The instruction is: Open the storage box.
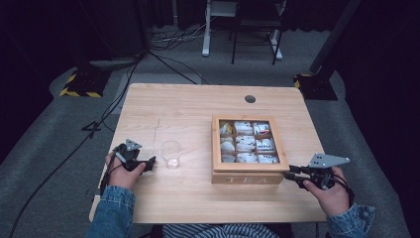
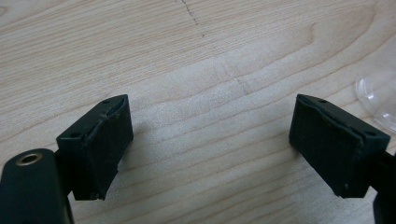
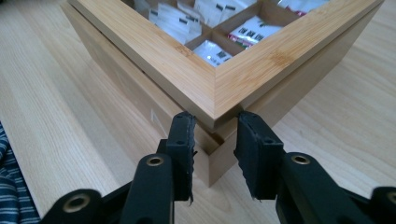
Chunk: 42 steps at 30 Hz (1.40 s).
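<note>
Right gripper point(image 3: 214, 154), jaws part-closed astride the tea box point(image 1: 249, 174) lid corner, seemingly to lift it; left gripper point(image 2: 210, 149) wide open, empty, beside cup point(image 1: 171, 153).

You sit at a pale wooden table with a light grain point(image 1: 188, 106); a small round dark cable hole point(image 1: 250, 98) lies near its far edge. Under and around it spreads a grey carpeted floor point(image 1: 44, 148). Beyond the table, black curtains point(image 1: 44, 29) close off the room on the far side and both flanks, so the surroundings are dark. Two black stand bases edged with yellow-and-black hazard stripes point(image 1: 81, 83) sit on the floor at the table's far left and far right. Black cables point(image 1: 163, 62) trail across the carpet. At the back stand a white metal leg frame point(image 1: 207, 27) and a dark metal-legged chair frame point(image 1: 255, 32).
</note>
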Available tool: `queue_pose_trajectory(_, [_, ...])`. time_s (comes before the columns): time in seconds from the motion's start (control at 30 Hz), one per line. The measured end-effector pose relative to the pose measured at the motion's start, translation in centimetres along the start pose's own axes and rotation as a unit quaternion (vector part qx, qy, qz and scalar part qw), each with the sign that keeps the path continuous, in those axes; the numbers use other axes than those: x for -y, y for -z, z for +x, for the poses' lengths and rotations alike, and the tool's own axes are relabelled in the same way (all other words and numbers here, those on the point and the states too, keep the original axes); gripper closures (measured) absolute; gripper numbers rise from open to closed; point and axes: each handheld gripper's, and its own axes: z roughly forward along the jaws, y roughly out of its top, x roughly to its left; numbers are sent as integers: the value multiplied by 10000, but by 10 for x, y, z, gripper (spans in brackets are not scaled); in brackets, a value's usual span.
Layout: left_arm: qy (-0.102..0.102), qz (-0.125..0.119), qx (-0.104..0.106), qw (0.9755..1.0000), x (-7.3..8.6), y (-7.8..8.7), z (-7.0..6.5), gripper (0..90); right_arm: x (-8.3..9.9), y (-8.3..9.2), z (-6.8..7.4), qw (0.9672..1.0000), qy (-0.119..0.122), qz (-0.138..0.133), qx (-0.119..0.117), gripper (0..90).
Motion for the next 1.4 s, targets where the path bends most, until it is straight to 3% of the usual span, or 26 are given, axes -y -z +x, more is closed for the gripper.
queue_pose_trajectory(0.23, [32,-4,-4,10000,0,0,0,149,-10,6,0,9994,68,-310,157,580])
queue_pose_trajectory(0.4, [69,-48,-75,9999,1,2,1,204,-18,12,-1,9986,109,-457,243,536])
queue_pose_trajectory(0.53, [52,73,-218,9997,-2,9,2,237,-25,15,-2,9979,143,-558,293,525])
queue_pose_trajectory(0.8, [258,-223,-190,9992,-11,31,5,258,-39,17,-4,9962,200,-708,476,491])
queue_pose_trajectory(1.07, [151,-169,-189,9996,-25,44,1,260,-52,20,-9,9946,166,-857,555,464])
queue_pose_trajectory(1.3, [-82,-140,-83,9998,-34,54,-13,260,-63,19,-14,9930,88,-1026,577,460])
queue_pose_trajectory(1.4, [-126,-236,-25,9996,-40,62,-18,261,-69,16,-18,9921,64,-1107,584,461])
